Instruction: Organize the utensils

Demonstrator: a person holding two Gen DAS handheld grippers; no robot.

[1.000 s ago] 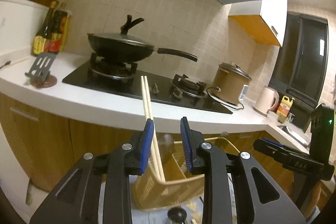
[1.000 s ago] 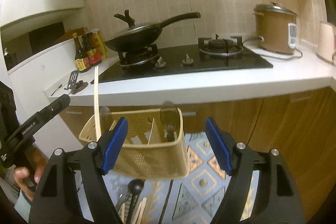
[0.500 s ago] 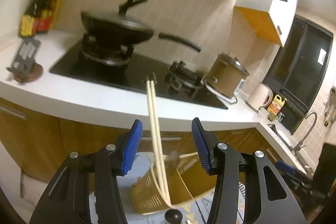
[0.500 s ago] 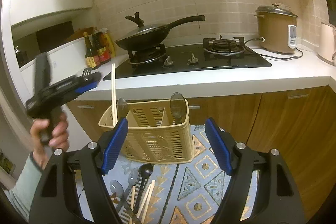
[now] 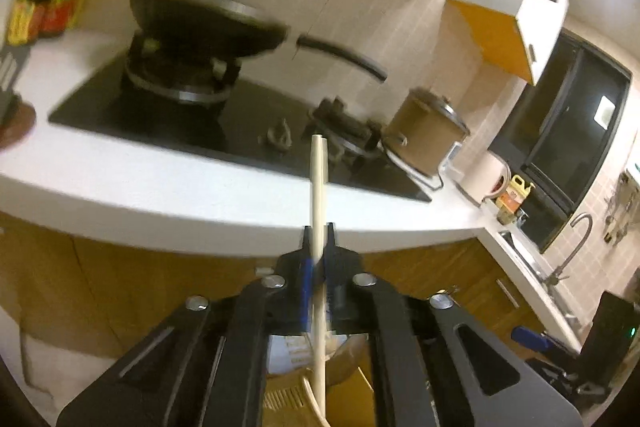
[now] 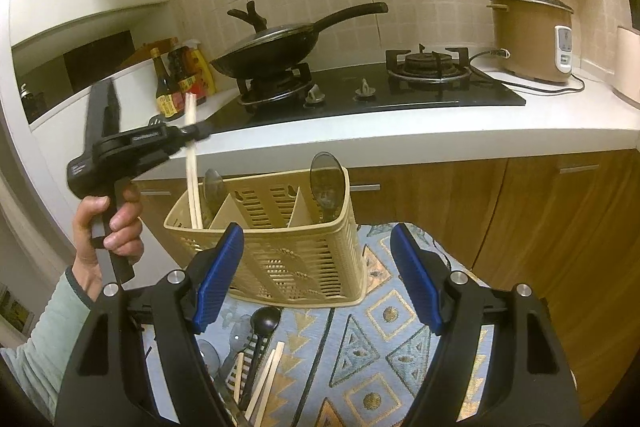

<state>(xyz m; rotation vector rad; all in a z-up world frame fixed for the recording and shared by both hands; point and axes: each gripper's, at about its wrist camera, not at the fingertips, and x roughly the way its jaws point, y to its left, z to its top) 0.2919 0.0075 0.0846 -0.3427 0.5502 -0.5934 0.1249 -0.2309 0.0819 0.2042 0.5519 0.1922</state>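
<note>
White kitchen counter (image 6: 420, 135) with black glass gas hob (image 6: 376, 93) across the back; black lidded wok (image 6: 276, 45) on the near burner, brown rice cooker (image 6: 530, 35) at the far end. Below, on the blue patterned mat (image 6: 380, 339), a beige slotted plastic utensil caddy (image 6: 296, 247) — three compartments, spoons standing in the left and right ones. Left gripper (image 5: 316, 247) clamped narrow on a pair of pale wooden chopsticks (image 5: 319, 187), held upright with their lower ends inside the caddy's left compartment. Right gripper (image 6: 316, 275) spread wide, holding nothing, hovering just before the caddy. Loose utensils on the mat near it — black ladle (image 6: 262, 327), more chopsticks.
</note>
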